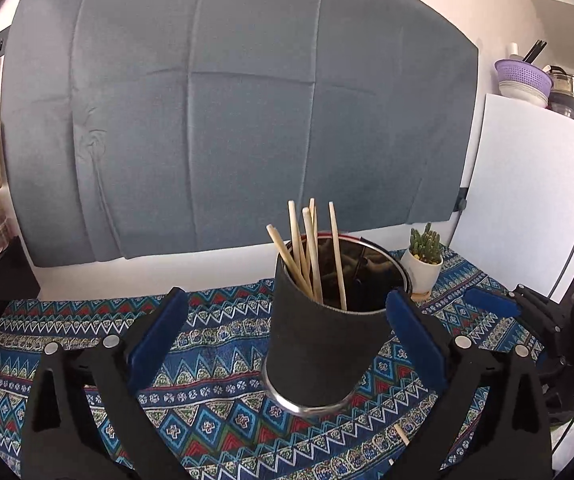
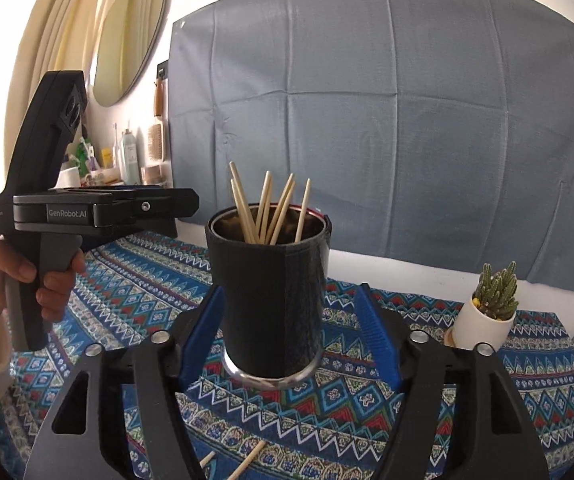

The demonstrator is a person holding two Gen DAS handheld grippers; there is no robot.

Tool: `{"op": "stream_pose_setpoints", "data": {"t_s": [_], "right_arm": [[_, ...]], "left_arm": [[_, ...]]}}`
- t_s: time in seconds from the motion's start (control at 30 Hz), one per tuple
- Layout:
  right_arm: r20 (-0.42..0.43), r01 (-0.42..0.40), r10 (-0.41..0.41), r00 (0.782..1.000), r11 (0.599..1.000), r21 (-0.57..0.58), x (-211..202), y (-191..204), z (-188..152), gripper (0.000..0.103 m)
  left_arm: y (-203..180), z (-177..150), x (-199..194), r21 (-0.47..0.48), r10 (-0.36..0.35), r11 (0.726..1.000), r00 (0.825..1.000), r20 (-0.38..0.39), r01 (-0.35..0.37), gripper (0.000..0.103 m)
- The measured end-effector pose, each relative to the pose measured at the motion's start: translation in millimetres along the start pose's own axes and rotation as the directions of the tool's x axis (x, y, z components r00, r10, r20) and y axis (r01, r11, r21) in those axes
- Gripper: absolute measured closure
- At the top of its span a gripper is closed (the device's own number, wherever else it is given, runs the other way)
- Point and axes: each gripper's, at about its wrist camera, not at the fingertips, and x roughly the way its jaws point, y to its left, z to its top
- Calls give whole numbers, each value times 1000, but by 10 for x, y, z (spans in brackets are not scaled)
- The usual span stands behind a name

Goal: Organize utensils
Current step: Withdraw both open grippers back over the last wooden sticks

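Loose chopsticks point(image 2: 251, 458) lie nearest the right wrist camera, on the cloth point(image 2: 135, 292) at its near edge, below and between the right gripper point(image 2: 287, 320) fingers; two pale sticks show there, cut off by the frame, and the left wrist view shows one short piece of stick point(image 1: 401, 434) at the same near edge, just in front of the holder; whether more lie out of view cannot be told.

Both tools stand spread; the right gripper's blue pads point(image 2: 371, 320) flank the holder point(image 2: 273, 300) on either side with a gap on each, so nothing is pinched; the left gripper point(image 1: 287, 320) is wider still, its pads point(image 1: 159, 332) well clear of the holder point(image 1: 319, 344), holding nothing; from the right view the left tool sits off towards the cloth's left edge, carried in a person's hand point(image 2: 27, 280).

The holder, a dark cup with a metal rim, stands upright near the middle of the cloth; about six chopsticks point(image 2: 271, 208) lean inside it, tips fanned upward. A potted cactus point(image 2: 491, 304) sits near the far right corner, apart from everything.

As a judgement: most of the sorting looks done, since the bulk of the sticks stand in the holder; what is left is to gather the few strays at the near edge and drop them in; with both tools empty and spread, the next pick has not begun.
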Motion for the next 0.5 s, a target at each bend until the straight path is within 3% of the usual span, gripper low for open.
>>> {"op": "stream_pose_setpoints", "data": {"t_s": [0.07, 0.27, 0.4, 0.5], "right_arm": [[-27, 11, -11, 1000, 1000, -3, -23, 9, -65, 18], [-114, 24, -22, 993, 1000, 14, -85, 60, -247, 16], [-226, 33, -27, 974, 999, 23, -65, 94, -359, 16], [-318, 48, -40, 947, 999, 17, -35, 121, -462, 16]], "left_arm": [[-2, -63, -27, -7, 0, 1000, 1000, -18, 0, 6], [-46, -203, -44, -6, 35, 999, 993, -114, -36, 6], [-87, -292, -44, 3, 46, 999, 985, -166, -46, 6], [-148, -374, -22, 52, 74, 997, 978, -193, -65, 6]]}}
